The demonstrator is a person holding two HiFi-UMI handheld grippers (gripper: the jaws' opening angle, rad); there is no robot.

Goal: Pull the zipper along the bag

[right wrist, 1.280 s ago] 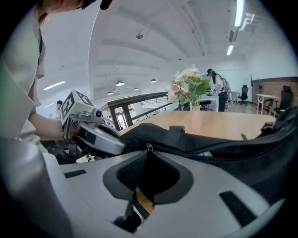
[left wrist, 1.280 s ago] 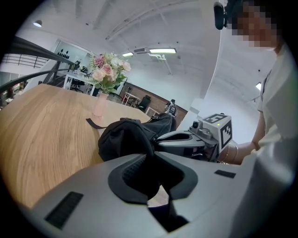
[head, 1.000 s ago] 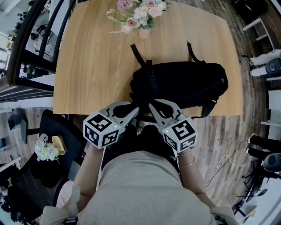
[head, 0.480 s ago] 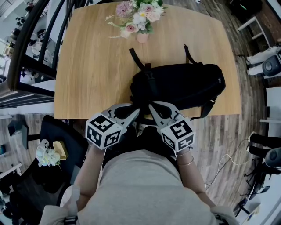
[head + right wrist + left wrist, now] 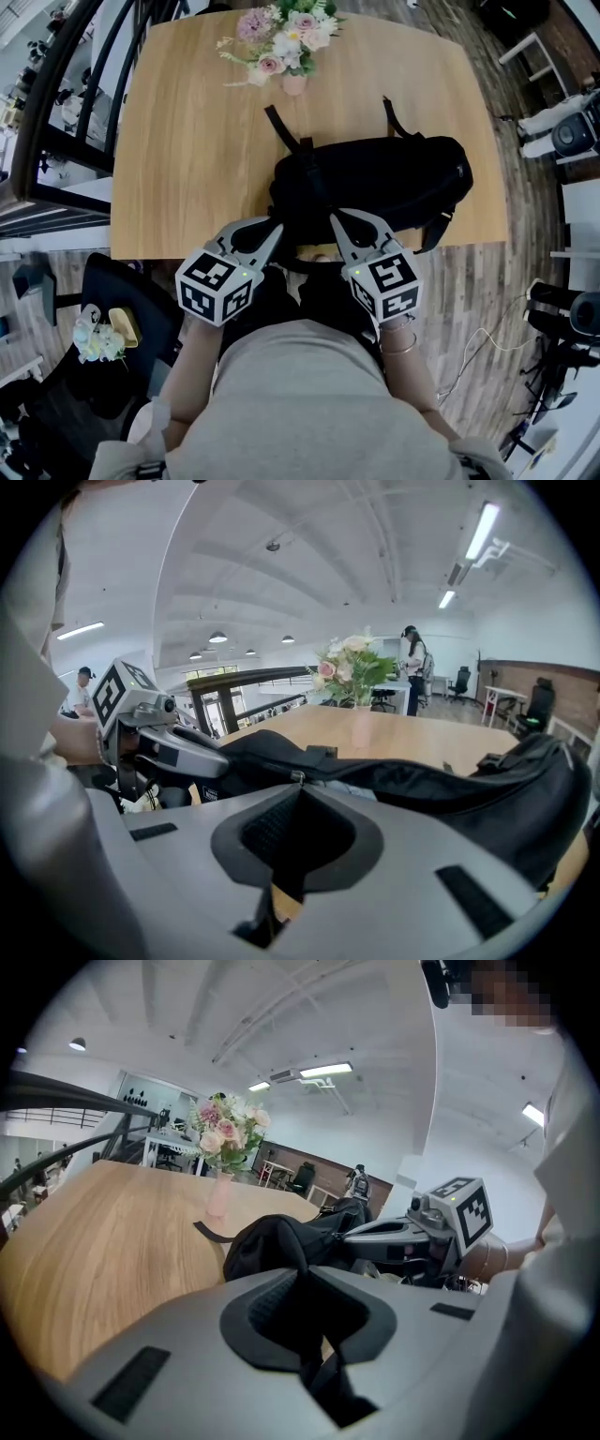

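A black bag (image 5: 375, 178) lies on the wooden table (image 5: 187, 141) close to its near edge, straps trailing toward the back. My left gripper (image 5: 277, 228) is at the bag's near left corner; in the left gripper view its jaws (image 5: 305, 1271) are closing, pinched on black fabric of the bag (image 5: 267, 1241). My right gripper (image 5: 334, 219) sits just to the right on the bag's near side. In the right gripper view its jaws (image 5: 298, 787) are shut, with the small metal zipper pull (image 5: 296, 778) at their tips, on the zipper line of the bag (image 5: 506, 789).
A pink vase of flowers (image 5: 281, 42) stands at the table's far side, behind the bag. A black chair (image 5: 103, 309) with small items on it is at the lower left. Railings run along the left, and stools and cables are on the floor at the right.
The two grippers' tips have drawn apart along the bag's near edge, the left one going left and the right one right. The bag has shifted slightly left in the view.
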